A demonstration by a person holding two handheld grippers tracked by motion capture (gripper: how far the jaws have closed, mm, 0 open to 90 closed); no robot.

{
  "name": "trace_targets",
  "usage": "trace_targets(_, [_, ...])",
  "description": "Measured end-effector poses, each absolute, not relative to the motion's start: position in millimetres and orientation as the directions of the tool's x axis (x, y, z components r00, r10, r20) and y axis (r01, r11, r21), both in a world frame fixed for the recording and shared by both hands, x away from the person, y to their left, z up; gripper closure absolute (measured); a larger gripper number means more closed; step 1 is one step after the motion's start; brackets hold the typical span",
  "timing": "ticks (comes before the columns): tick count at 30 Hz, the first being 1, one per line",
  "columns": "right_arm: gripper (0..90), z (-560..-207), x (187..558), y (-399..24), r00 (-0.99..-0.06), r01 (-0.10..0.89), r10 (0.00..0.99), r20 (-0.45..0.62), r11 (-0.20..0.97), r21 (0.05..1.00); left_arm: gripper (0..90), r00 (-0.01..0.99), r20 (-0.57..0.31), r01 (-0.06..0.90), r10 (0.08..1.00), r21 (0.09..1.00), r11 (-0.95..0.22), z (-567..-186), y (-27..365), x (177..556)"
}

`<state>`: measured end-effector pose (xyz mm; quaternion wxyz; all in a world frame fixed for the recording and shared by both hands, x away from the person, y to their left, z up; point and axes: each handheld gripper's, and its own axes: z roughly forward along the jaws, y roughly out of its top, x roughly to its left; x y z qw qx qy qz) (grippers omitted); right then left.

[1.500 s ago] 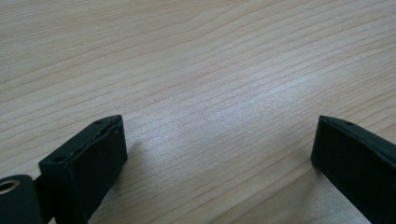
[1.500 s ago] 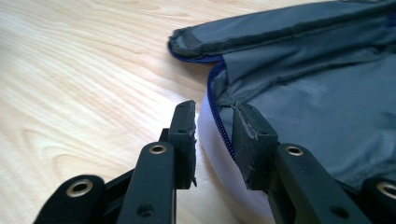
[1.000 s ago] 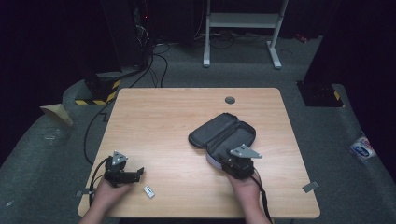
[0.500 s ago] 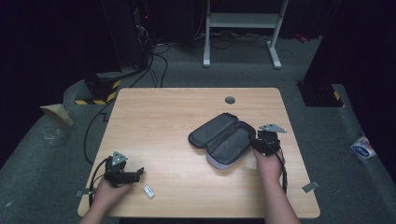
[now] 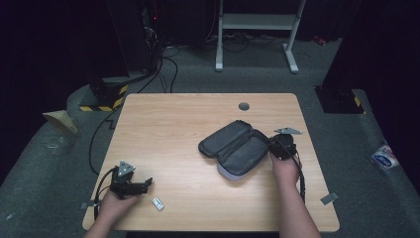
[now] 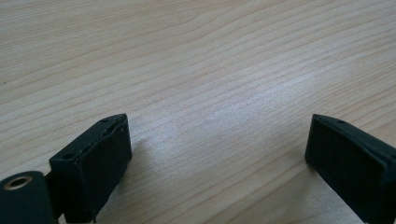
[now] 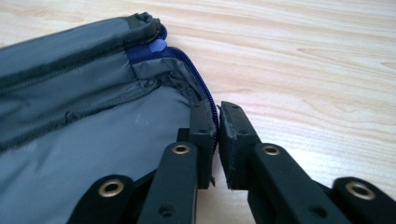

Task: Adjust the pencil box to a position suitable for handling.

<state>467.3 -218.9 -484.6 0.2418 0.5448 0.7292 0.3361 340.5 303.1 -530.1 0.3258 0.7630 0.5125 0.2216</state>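
Observation:
An open dark grey zip case [image 5: 237, 146] lies right of the middle of the wooden table [image 5: 173, 124]. My right gripper [image 5: 273, 144] is at the case's right edge. In the right gripper view its jaws have just been closing and my right gripper [image 7: 217, 122] is shut on the blue-zippered rim of the case [image 7: 93, 130]. A blue zip pull [image 7: 158, 46] sits at the far corner of that rim. My left gripper [image 5: 145, 184] rests near the table's front left, and my left gripper [image 6: 217, 140] is open over bare wood with nothing between its jaws.
A small white item [image 5: 157, 203] lies on the table just right of the left hand. A grey round cap [image 5: 243, 106] is set into the tabletop near the far edge. Cables and a white stand [image 5: 257, 29] are on the floor beyond the table.
The right hand swung from the case's front side to its right edge, and the jaws closed on the rim. The left hand stayed put.

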Motion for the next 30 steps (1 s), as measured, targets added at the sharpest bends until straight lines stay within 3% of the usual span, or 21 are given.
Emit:
trace_targets(3, [83.4, -485.8, 455.3, -215.6, -0.301, 0.622, 0.953, 0.012, 0.187, 0.760, 9.9, 0.386, 0.003, 0.636, 0.922, 0.723, -0.269, -528.8, 305.3, 340.5])
trace_targets(5, [82.6, -487.8, 445.2, -213.2, -0.315, 0.612, 0.949, 0.011, 0.194, 0.767, 17.2, 0.370, -0.013, 0.642, 0.929, 0.726, -0.245, -526.8, 309.6, 340.7])
trace_targets(11, [79.6, -493.2, 416.1, -204.3, -0.332, 0.589, 0.942, 0.049, 0.166, 0.791, 26.9, 0.360, -0.063, 0.652, 0.931, 0.731, -0.202, -522.3, 313.8, 341.8])
trace_targets(18, [76.1, -497.8, 382.6, -183.7, -0.393, 0.544, 0.917, 0.059, 0.181, 0.819, 35.4, 0.429, -0.078, 0.573, 0.900, 0.793, -0.205, -504.1, 288.9, 337.2])
trace_targets(26, [74.0, -498.6, 358.5, -162.8, -0.457, 0.512, 0.888, 0.060, 0.207, 0.834, 38.7, 0.528, -0.092, 0.497, 0.845, 0.839, -0.220, -485.3, 244.8, 338.2])
trace_targets(30, [73.3, -500.3, 353.0, -153.5, -0.476, 0.505, 0.878, 0.054, 0.223, 0.834, 41.2, 0.551, -0.144, 0.492, 0.822, 0.852, -0.181, -479.3, 222.4, 346.0])
